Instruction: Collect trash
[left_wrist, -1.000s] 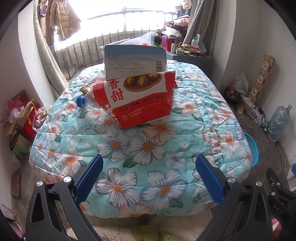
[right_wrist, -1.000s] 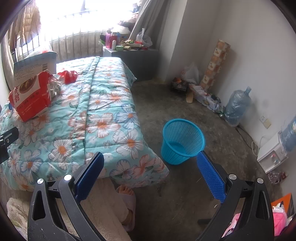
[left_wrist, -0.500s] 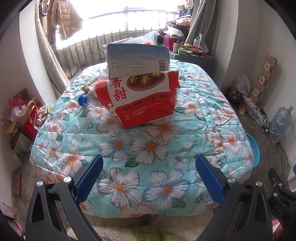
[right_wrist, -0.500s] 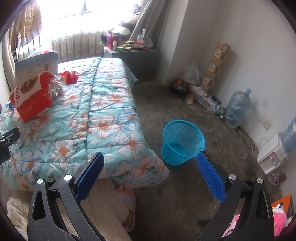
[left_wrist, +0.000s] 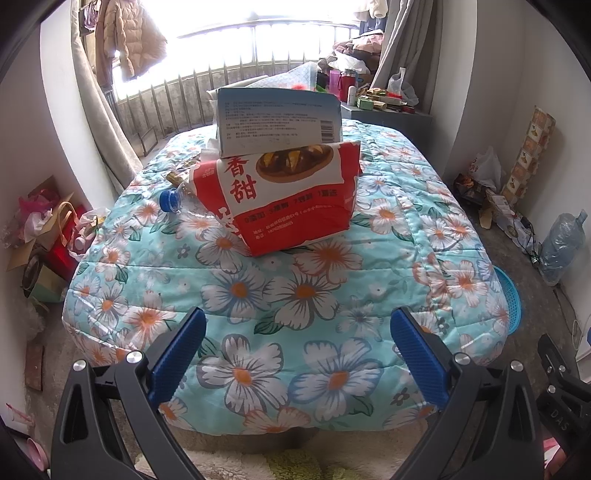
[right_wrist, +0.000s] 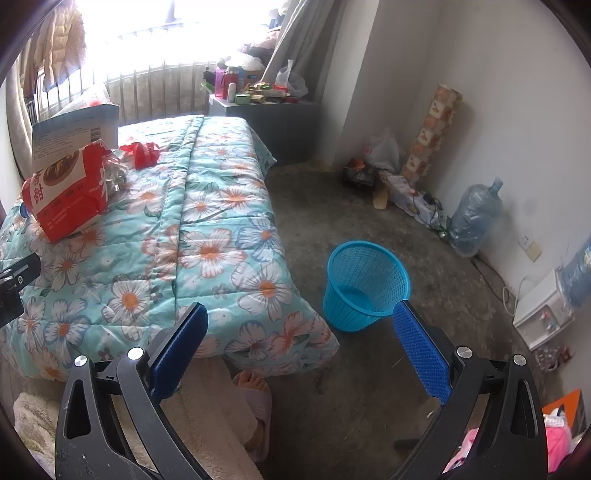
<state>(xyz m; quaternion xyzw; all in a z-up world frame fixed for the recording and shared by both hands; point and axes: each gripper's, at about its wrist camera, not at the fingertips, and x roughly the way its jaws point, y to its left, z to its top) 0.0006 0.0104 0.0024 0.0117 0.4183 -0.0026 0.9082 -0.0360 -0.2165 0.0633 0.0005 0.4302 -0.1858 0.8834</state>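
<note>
Both the left tongs (left_wrist: 295, 334) and the right tongs (right_wrist: 299, 332) stand wide apart and hold nothing. The trash sits on the bed (left_wrist: 295, 295), at 12 o'clock from the left tongs and well apart from them.

**Hazards (judgement)**
1. The white carton (left_wrist: 277, 122) rests loosely on top of the red bag (left_wrist: 291, 199). Lifting the bag first probably tips the carton off.
2. The bag is a soft, glossy film with a slanted face. A shallow pinch may slip or crumple it.
3. The plastic bottle (left_wrist: 173, 199), at 9 o'clock from the bag, is round and smooth. A nudge may roll it across the quilt toward the bed edge.
4. The blue basket (right_wrist: 365, 284) stands on the floor at 3 o'clock from the bed, well apart from the trash. A light drop may miss its rim.

**Materials**
- Quilt: padded, stitched, floral, yielding under load.
- Basket: rigid perforated plastic, tapered, round.
- Red wrapper (right_wrist: 142, 153): thin, crumpled film.
- Tong pads: blue, ribbed.
</note>
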